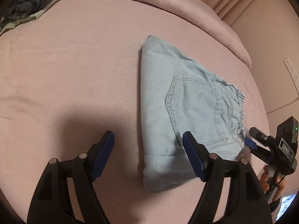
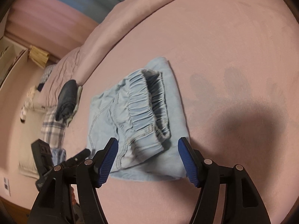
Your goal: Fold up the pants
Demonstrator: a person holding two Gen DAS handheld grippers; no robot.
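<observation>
Light blue denim pants (image 1: 179, 108) lie folded into a compact stack on the pink bed, back pocket up and elastic waistband to the right. In the right wrist view the pants (image 2: 138, 115) show the gathered waistband on top. My left gripper (image 1: 149, 149) is open and empty, hovering above the near left edge of the stack. My right gripper (image 2: 147, 158) is open and empty, just above the waistband end. The right gripper also shows in the left wrist view (image 1: 251, 140) at the waistband corner.
A folded pile of dark and pale clothes (image 1: 28, 7) lies at the far left of the bed (image 1: 74, 65); it also shows in the right wrist view (image 2: 68, 99). A raised pink edge (image 1: 168, 1) runs along the back. A plaid cloth (image 2: 53, 128) lies beside the bed.
</observation>
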